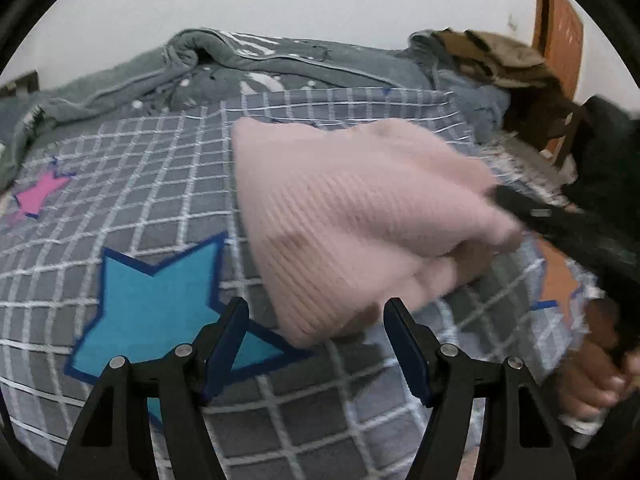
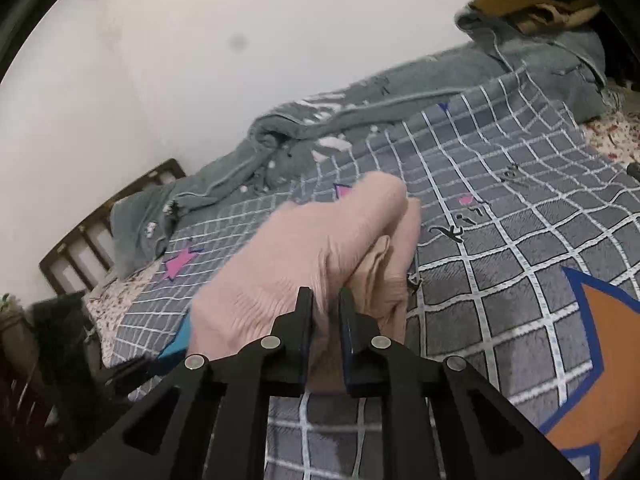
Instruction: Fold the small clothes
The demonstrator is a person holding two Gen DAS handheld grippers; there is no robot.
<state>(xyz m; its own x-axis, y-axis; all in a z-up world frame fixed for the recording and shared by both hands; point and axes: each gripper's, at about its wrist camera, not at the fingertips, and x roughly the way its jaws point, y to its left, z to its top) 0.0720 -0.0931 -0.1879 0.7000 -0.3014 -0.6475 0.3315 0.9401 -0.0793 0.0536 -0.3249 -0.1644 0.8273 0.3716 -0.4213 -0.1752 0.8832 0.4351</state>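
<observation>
Knitwear [image 2: 320, 256], pink and bunched, hangs over the bed [image 2: 500, 280] from the right gripper [image 2: 325, 300] with jaws pinched on its edge, while the left gripper [image 1: 316, 312] gapes empty at six o'clock; a thin bite could slip.

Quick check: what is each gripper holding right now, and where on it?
The right gripper is shut on the pink knit garment, pinching a bunched edge at its near end. The left gripper is open, holding nothing, just short of the garment.

The bed [image 1: 132, 184], covered in a grey checked sheet with stars, carries a crumpled grey-green blanket [image 1: 224, 64] along its far edge beside the wall.
</observation>
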